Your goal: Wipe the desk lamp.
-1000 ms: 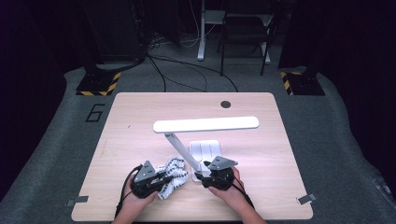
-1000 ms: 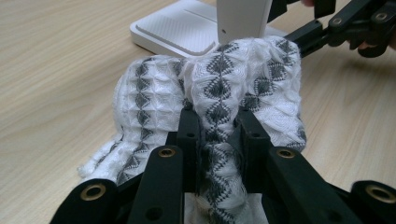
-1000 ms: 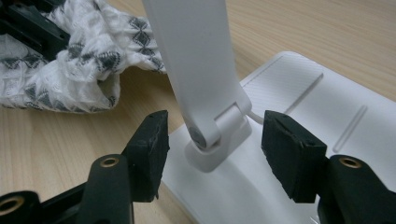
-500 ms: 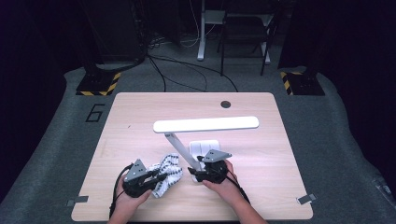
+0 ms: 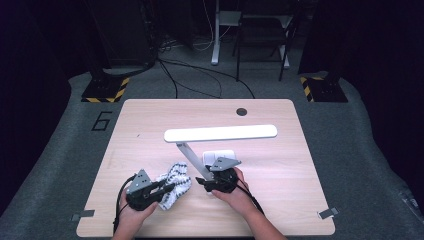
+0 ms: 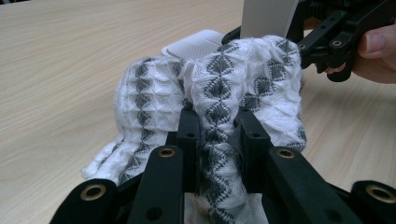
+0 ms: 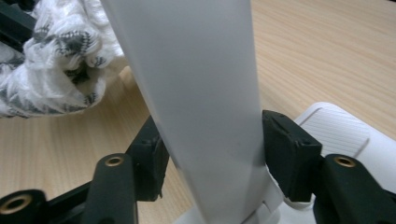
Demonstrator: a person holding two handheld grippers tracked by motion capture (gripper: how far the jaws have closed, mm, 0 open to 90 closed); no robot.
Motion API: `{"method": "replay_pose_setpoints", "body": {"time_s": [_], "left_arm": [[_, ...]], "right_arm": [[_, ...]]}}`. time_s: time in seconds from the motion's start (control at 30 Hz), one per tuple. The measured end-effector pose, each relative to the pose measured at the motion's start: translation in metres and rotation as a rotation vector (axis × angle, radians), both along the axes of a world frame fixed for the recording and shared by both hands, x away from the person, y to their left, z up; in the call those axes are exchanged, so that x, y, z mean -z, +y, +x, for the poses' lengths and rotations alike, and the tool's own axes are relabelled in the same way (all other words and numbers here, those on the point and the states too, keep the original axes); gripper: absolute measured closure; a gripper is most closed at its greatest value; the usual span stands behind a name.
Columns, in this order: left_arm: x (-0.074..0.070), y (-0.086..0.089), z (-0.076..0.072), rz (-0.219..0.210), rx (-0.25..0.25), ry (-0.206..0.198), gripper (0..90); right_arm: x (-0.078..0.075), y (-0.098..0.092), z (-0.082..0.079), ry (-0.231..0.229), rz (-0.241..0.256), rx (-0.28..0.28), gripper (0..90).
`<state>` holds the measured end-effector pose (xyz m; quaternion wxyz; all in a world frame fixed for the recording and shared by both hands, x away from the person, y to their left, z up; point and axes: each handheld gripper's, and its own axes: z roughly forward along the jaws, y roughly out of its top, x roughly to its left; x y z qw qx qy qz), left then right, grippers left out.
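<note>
My left gripper (image 5: 167,189) sits at the near-left of the table (image 5: 150,120), jaws clamped tight on a bunched fold of the cloth (image 5: 173,184), a white rag w/ grey diamond pattern. In the left gripper view the cloth (image 6: 219,93) bulges up over my jaws, pinched in the middle, the rest spilling to the tabletop on the left. Cloth lies just left of the lamp arm, near edge of table, approx. centre.

My right gripper (image 5: 204,181) is just right of the cloth, jaws closed on the lamp arm (image 5: 190,159), low down near the lamp base (image 5: 220,156). Right gripper view: the white arm (image 7: 196,102) stands between my two black pads, both pressed against its sides; base (image 7: 345,135) at lower right, cloth (image 7: 51,74) at upper left, v. close to the arm but can't tell if touching.

Lamp head (image 5: 220,133), a long white bar, runs left-right above the table's middle, further away than both grippers.
</note>
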<state>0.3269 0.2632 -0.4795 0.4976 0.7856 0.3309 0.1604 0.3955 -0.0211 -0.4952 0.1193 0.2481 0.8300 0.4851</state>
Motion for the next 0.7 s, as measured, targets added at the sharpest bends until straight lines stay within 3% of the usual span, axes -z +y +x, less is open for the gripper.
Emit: {"method": "replay_pose_setpoints", "body": {"time_s": [0.13, 0.57, 0.7], "left_arm": [[-0.001, 0.002, -0.001, -0.003, -0.001, 0.004, 74.6], [-0.003, 0.005, -0.001, -0.012, -0.009, -0.001, 74.5], [-0.003, 0.005, -0.001, -0.009, -0.008, 0.001, 74.5]], "right_arm": [[-0.002, -0.001, 0.001, 0.035, 0.009, 0.016, 47.8], [-0.003, 0.001, -0.01, 0.054, 0.004, 0.055, 51.4], [-0.002, 0.001, -0.012, 0.048, 0.003, 0.032, 48.5]]}}
